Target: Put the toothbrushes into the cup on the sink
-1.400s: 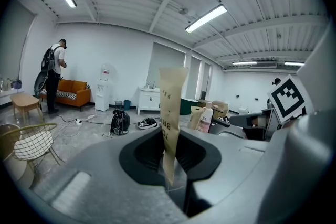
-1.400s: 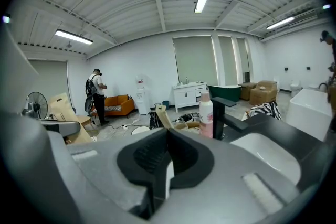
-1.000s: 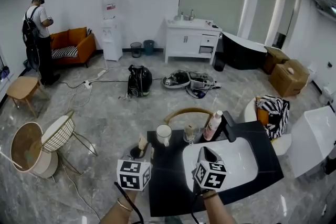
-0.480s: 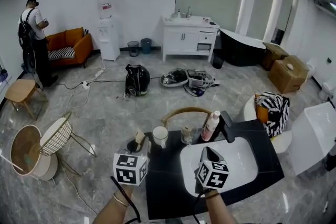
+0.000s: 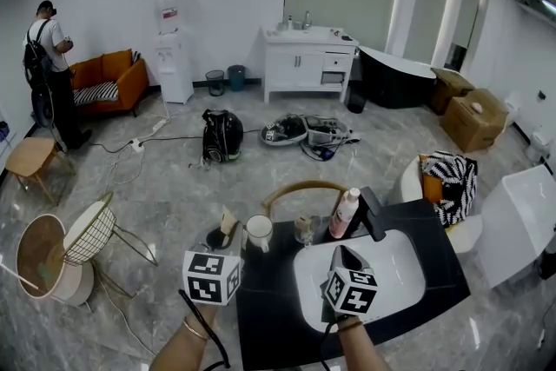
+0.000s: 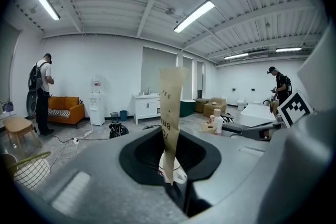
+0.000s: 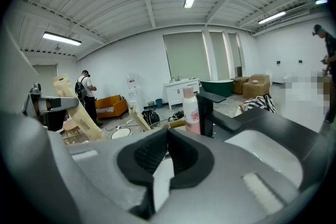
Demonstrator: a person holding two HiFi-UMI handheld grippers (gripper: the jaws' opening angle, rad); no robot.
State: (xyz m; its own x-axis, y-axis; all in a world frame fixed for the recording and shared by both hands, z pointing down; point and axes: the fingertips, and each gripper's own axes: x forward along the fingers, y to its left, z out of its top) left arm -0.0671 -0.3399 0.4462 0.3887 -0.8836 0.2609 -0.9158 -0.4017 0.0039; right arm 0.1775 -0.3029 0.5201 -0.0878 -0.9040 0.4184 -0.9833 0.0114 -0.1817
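Note:
My left gripper (image 5: pixel 223 237) is shut on a toothbrush in a tan paper wrapper (image 6: pixel 169 113), which stands upright between the jaws. In the head view the wrapper (image 5: pixel 227 221) sits just left of the white cup (image 5: pixel 258 233) on the black counter (image 5: pixel 269 308). My right gripper (image 5: pixel 343 257) hangs over the white sink basin (image 5: pixel 395 265), shut with nothing in it. The right gripper view shows the left gripper with its wrapper (image 7: pixel 79 113) at the left and the cup (image 7: pixel 121 132) beyond. A second tan stick (image 7: pixel 138 117) leans near the cup; whether it is inside the cup I cannot tell.
A small glass (image 5: pixel 303 228), a pink bottle (image 5: pixel 345 213) and a black faucet (image 5: pixel 369 215) stand along the counter's far edge. A wooden chair back (image 5: pixel 306 187) curves behind it. A wire side table (image 5: pixel 89 232) is at the left. A person (image 5: pixel 45 69) stands far off.
My left gripper has moved forward and up with the wrapped toothbrush, now level with the cup's left side. The right gripper has shifted slightly over the basin.

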